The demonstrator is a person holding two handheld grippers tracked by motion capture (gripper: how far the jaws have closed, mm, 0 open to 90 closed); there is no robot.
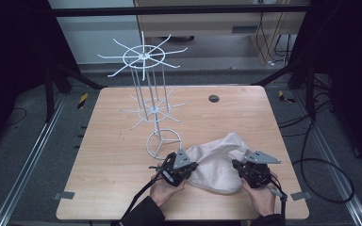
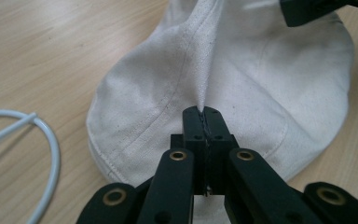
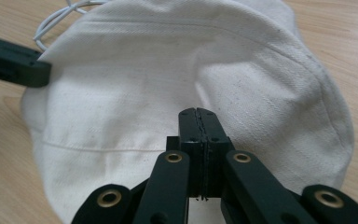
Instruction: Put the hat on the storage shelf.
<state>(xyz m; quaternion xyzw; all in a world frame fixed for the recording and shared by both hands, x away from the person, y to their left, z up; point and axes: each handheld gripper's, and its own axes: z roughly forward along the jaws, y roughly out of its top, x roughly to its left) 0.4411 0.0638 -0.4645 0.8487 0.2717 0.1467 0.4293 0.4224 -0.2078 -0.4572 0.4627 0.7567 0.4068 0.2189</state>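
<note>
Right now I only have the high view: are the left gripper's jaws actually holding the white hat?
Observer: Yes. The left gripper is shut on a raised fold of the hat.
Operator: And the right one?
Observer: The right gripper is shut too, tips against the cloth; whether any cloth is caught I cannot tell.
Operator: Does the hat touch the stand?
Observer: No. In the left gripper view, the stand's base ring lies apart from the hat's edge.
</note>
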